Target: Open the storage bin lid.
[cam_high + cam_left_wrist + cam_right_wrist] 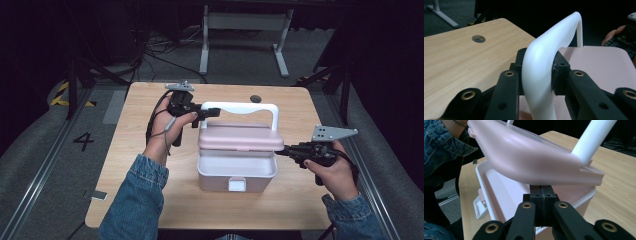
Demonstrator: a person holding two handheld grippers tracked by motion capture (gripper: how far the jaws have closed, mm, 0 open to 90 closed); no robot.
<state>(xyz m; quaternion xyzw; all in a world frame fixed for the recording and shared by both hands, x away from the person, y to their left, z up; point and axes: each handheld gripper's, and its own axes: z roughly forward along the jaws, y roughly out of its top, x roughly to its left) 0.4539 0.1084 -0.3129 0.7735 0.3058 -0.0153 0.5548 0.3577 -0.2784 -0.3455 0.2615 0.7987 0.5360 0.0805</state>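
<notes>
I see bare table [150,195] left and near of the box [237,172], raised pink lid [240,137] roofing it, white handle [250,107] blocking the far side.

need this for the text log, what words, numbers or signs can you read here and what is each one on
"4": dark numeral on the grey floor left of the table.
Yellow and black hazard stripes: a sign without words, on the floor farther back on the left.
Pink box, its lid and white handle: no label or brand to read.
Small tag at the table's near left edge: too small to read.
</notes>
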